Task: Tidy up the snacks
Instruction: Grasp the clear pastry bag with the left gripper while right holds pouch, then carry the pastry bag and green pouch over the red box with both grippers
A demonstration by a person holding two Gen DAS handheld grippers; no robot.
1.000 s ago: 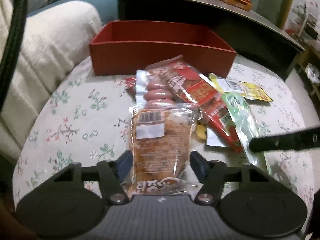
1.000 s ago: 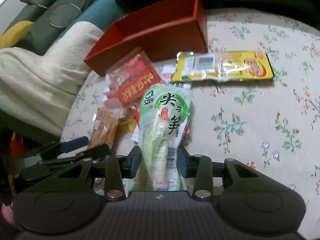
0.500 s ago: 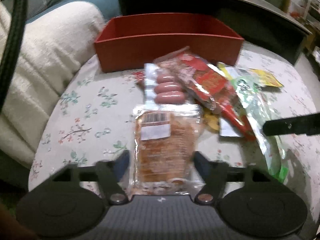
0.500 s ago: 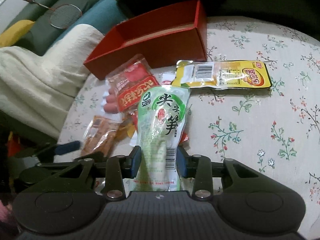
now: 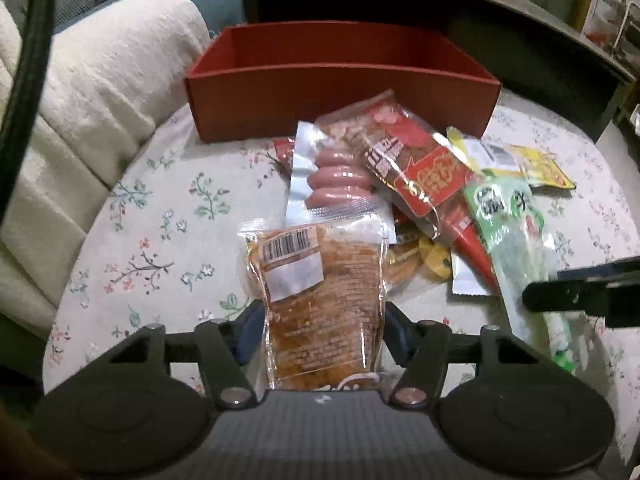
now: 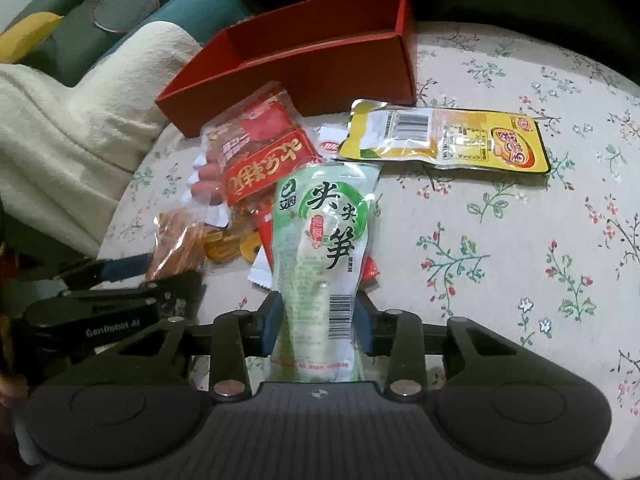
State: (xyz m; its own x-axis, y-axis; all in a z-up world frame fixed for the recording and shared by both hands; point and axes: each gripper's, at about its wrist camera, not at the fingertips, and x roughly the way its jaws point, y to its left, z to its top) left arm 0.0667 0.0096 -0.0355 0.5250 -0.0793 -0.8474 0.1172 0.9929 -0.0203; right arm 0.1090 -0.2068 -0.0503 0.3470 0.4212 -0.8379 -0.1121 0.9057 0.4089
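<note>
My left gripper (image 5: 322, 330) is shut on a clear pack of brown spicy strips (image 5: 320, 296) and holds it above the table. My right gripper (image 6: 318, 318) is shut on a green bamboo-shoot pouch (image 6: 324, 248), also seen in the left wrist view (image 5: 516, 240). A pile of snacks lies ahead: a sausage pack (image 5: 336, 176), a red pack (image 5: 404, 160) and a yellow pouch (image 6: 444, 140). The open red box (image 5: 340, 80) stands behind the pile, empty inside as far as I can see.
The table has a floral cloth (image 6: 520, 260). A cream blanket (image 5: 92, 112) lies over the sofa at the left. A dark shelf (image 5: 500, 20) runs behind the box. Small orange and white packets (image 6: 236, 248) lie under the pile.
Both grippers have lifted and pulled back a little with their packs. The red box and the pile now look farther and lower in both views.
</note>
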